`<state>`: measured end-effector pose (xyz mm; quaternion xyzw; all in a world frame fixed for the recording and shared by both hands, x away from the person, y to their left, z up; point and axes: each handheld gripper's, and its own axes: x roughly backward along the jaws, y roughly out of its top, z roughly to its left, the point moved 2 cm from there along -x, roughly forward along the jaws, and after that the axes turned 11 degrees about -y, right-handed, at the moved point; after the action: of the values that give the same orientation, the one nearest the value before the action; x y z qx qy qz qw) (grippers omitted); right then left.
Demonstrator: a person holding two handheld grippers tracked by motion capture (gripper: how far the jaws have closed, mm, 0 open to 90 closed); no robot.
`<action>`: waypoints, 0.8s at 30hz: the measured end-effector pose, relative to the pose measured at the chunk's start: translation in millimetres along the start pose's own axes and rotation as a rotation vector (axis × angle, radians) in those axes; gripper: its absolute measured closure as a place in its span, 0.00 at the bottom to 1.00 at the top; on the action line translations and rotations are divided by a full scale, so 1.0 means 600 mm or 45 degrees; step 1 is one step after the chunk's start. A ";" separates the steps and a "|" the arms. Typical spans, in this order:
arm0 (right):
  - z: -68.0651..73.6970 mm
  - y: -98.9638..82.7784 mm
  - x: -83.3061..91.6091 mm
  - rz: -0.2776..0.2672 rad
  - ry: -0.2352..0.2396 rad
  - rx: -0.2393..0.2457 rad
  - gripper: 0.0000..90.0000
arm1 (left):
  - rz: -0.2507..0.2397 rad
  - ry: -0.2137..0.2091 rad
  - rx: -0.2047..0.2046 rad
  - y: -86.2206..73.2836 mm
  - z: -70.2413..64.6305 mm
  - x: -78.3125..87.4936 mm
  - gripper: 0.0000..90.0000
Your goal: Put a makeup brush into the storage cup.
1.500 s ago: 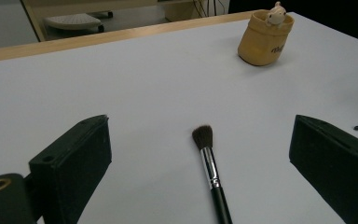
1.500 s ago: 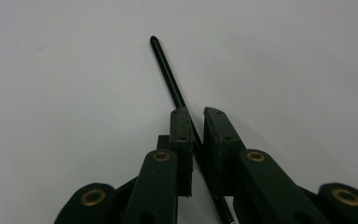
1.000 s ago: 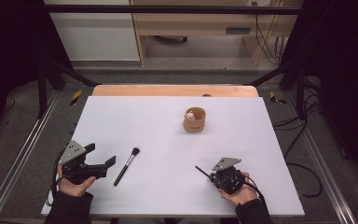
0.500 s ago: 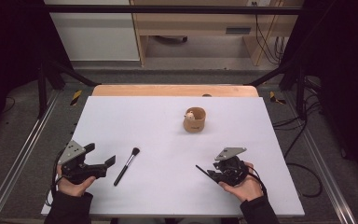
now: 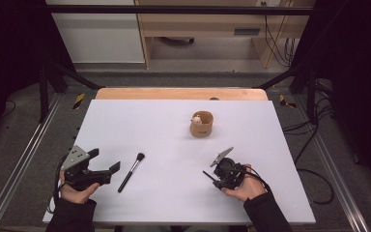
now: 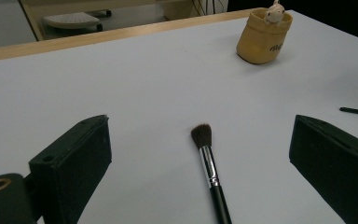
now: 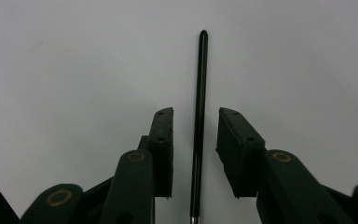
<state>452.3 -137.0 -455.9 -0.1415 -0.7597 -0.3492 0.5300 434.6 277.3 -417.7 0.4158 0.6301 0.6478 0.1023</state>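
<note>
As seen from the high view, the right gripper (image 5: pixel 211 175) sits near the table (image 5: pixel 270 159) front edge, a thin black stick at its tip. Left gripper view: jaws spread wide, empty — the makeup brush (image 6: pixel 209 165) lies ahead, bristles away. Right gripper view: jaws have just been closing, pads flanking but not pressing the black handle (image 7: pixel 199 116) — its long axis runs straight between them.

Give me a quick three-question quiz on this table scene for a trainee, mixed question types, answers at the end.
1. True or false: the makeup brush lies inside the tan pouch.
2. What is between the right gripper's jaws? A: a thin black stick. B: the pouch. C: nothing.
3. Do its pads touch that thing?
Key: 1 false, it lies on the white table near the left gripper. 2 A. 3 No, a gap shows on each side, though the jaws have just been closing.
</note>
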 end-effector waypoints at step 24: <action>0.002 -0.011 -0.017 0.126 0.020 0.010 0.95 | 0.014 -0.002 -0.004 -0.001 -0.001 -0.003 0.05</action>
<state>451.4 -139.4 -468.1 -0.1741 -0.7490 -0.3206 0.5531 435.1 275.5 -419.0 0.4195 0.6268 0.6490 0.0996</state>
